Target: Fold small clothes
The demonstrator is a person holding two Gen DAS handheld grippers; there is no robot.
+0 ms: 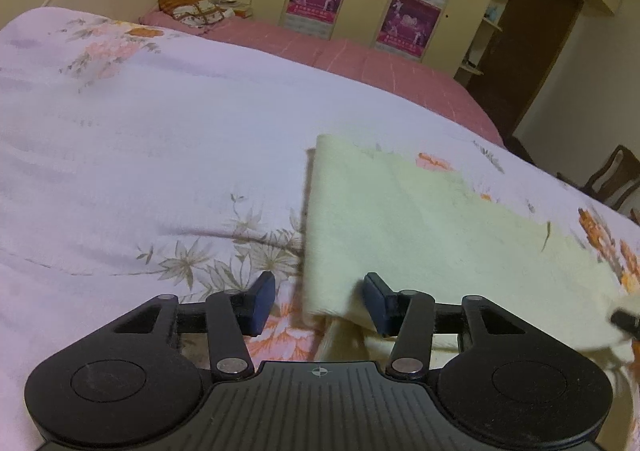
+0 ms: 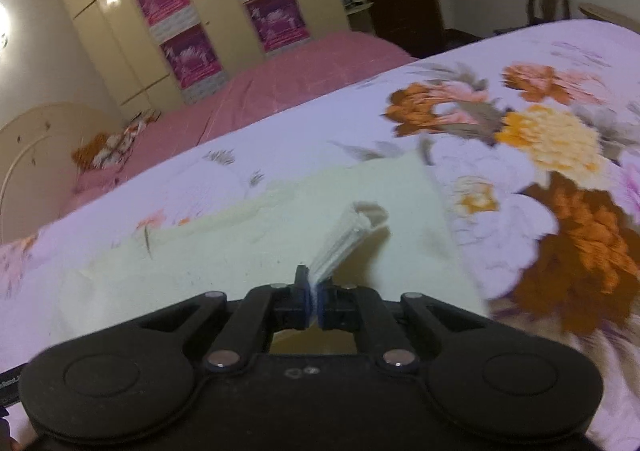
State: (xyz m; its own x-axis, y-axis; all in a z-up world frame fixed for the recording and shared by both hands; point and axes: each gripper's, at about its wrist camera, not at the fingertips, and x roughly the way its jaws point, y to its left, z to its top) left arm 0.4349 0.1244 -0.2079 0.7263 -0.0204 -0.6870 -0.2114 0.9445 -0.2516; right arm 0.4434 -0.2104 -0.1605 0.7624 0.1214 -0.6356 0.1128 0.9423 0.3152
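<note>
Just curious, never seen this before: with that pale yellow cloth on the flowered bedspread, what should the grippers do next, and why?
Probably close the left gripper on the near corner of the pale yellow cloth. Its pads stand apart with that corner between them, not pressing it, while the right gripper is already shut on a bunched edge. With both ends held, the cloth could be lifted off the flowered bedspread and folded.

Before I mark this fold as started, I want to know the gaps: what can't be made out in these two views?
- Left wrist view: the pale yellow cloth has its near edge hidden under the left gripper, so whether the pads touch it is unclear.
- Left wrist view: the right gripper is cut off by the frame edge.
- Right wrist view: the floral bedspread is motion-blurred.
- Right wrist view: the right gripper's body hides the cloth below the pinched strip.
</note>
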